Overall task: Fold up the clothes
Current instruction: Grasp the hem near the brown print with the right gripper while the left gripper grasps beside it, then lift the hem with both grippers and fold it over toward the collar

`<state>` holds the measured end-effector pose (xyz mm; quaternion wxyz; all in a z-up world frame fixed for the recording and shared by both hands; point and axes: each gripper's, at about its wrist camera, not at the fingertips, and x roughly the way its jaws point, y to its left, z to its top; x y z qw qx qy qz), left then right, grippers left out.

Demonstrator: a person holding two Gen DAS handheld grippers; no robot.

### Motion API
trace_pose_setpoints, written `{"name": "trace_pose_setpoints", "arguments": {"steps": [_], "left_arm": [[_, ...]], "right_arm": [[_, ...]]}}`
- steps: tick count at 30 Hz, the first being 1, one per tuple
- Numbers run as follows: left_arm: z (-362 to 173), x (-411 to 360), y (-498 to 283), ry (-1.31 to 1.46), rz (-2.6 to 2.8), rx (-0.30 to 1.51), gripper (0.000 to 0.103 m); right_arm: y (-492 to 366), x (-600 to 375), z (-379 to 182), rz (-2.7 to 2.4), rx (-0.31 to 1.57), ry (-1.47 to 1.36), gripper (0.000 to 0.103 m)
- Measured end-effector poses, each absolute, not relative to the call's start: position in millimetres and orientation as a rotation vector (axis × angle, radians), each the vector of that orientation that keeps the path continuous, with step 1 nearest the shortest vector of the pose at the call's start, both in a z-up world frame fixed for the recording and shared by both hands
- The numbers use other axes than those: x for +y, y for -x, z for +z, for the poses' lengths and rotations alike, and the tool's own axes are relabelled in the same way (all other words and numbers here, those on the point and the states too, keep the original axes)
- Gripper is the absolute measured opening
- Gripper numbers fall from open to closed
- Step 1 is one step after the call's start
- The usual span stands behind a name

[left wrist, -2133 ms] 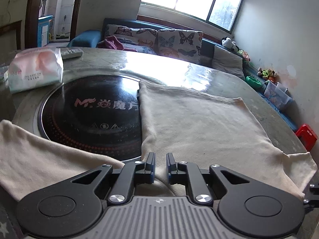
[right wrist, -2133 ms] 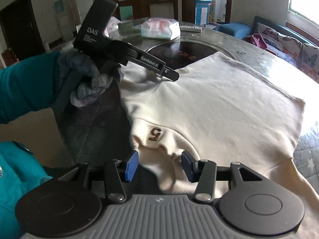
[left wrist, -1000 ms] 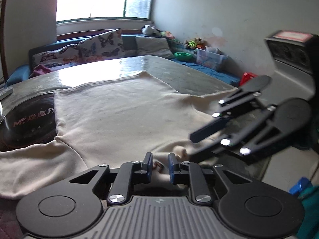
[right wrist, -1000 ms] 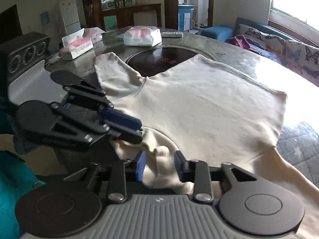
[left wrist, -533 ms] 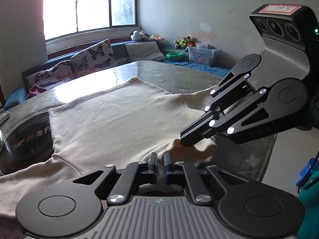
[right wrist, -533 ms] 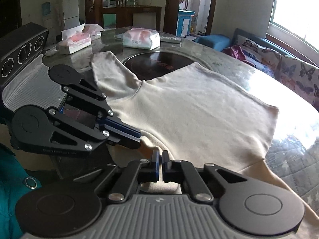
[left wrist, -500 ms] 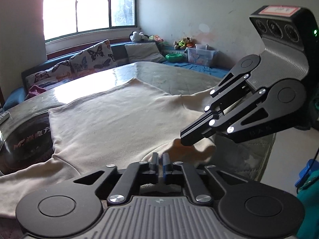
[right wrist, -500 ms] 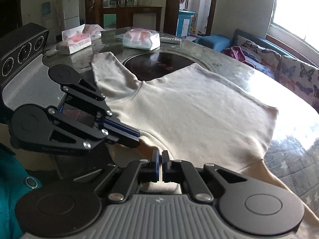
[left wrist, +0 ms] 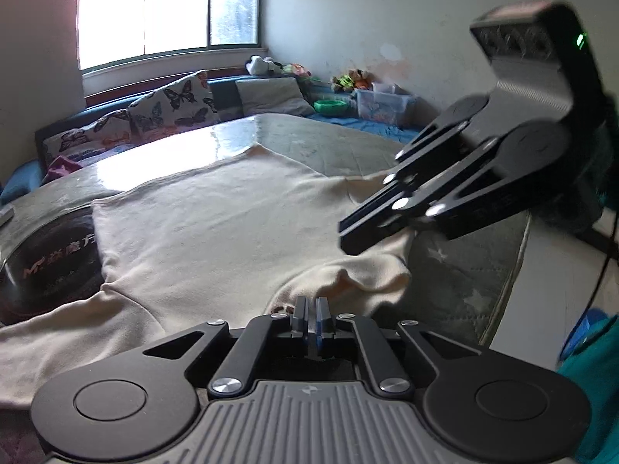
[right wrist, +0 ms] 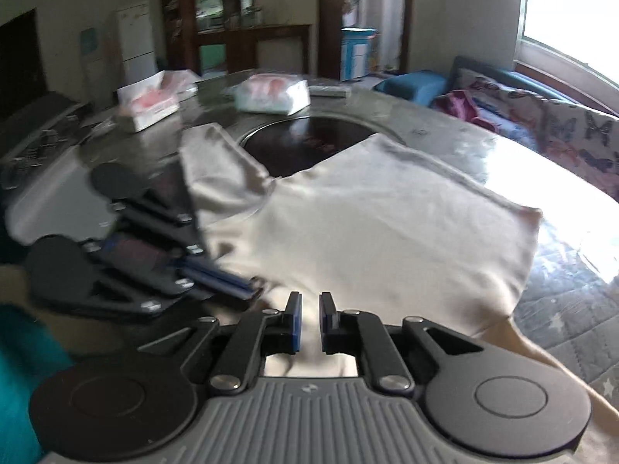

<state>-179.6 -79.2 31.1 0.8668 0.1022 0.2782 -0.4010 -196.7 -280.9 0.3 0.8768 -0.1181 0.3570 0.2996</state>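
A cream long-sleeved top lies spread on the round table, neckline at the near edge; it also shows in the right wrist view. My left gripper is shut on the collar edge of the top. My right gripper has its jaws slightly apart with a fold of the collar between the pads. The right gripper shows in the left wrist view, just right of the left one; the left gripper shows blurred in the right wrist view.
A black induction plate sits in the table under the top's left side. Tissue packs and a remote lie at the far side. A sofa with butterfly cushions stands behind the table.
Both grippers have lifted slightly and shifted with the collar. The right gripper's jaws, shut half a second ago, now stand slightly apart. The right wrist view is blurred by motion.
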Motion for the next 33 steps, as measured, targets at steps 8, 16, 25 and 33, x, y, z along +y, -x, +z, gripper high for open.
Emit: {"name": "trace_pose_setpoints", "arguments": {"steps": [8, 16, 25, 33], "left_arm": [[22.8, -61.5, 175.2, -0.198, -0.776, 0.633, 0.007], [34.4, -70.1, 168.2, -0.197, -0.771, 0.603, 0.009], [41.2, -120.9, 146.0, -0.173, -0.807, 0.583, 0.013], [28.6, -173.2, 143.1, -0.197, -0.9, 0.599, 0.013]], "right_arm": [[200.1, -268.4, -18.4, 0.669, 0.778, 0.321, 0.009], [214.2, -277.2, -19.1, 0.653, 0.795, 0.308, 0.009], [221.5, -338.8, 0.8, 0.448, 0.745, 0.11, 0.014], [215.0, -407.7, -18.6, 0.194, 0.784, 0.032, 0.015]]}}
